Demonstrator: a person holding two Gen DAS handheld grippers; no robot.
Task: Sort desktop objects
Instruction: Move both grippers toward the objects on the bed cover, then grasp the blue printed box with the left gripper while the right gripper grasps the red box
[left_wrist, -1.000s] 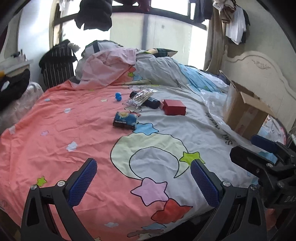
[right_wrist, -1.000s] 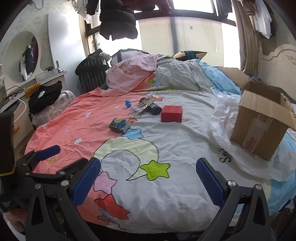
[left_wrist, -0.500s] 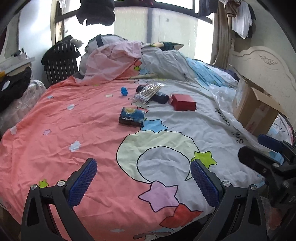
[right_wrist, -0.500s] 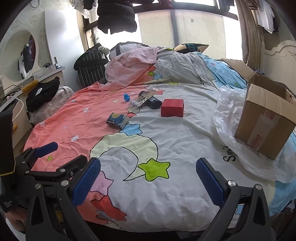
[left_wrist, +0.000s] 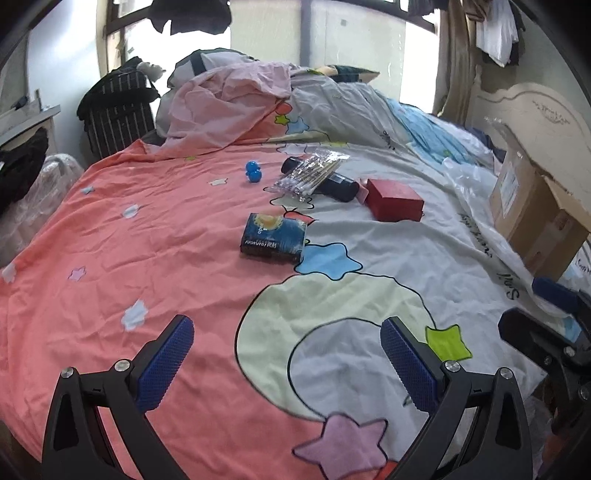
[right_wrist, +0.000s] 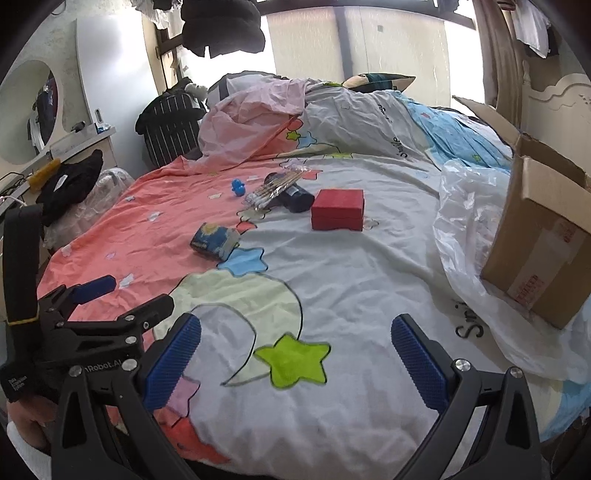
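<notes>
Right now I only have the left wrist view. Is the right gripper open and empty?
Observer: Yes. In the right wrist view the right gripper has its blue textured pads wide apart with nothing between them.
Operator: The brown cardboard box at the bed's right side, is the top open?
Observer: The brown cardboard box has its flaps raised, so the top is open. I cannot see what is inside.
</notes>
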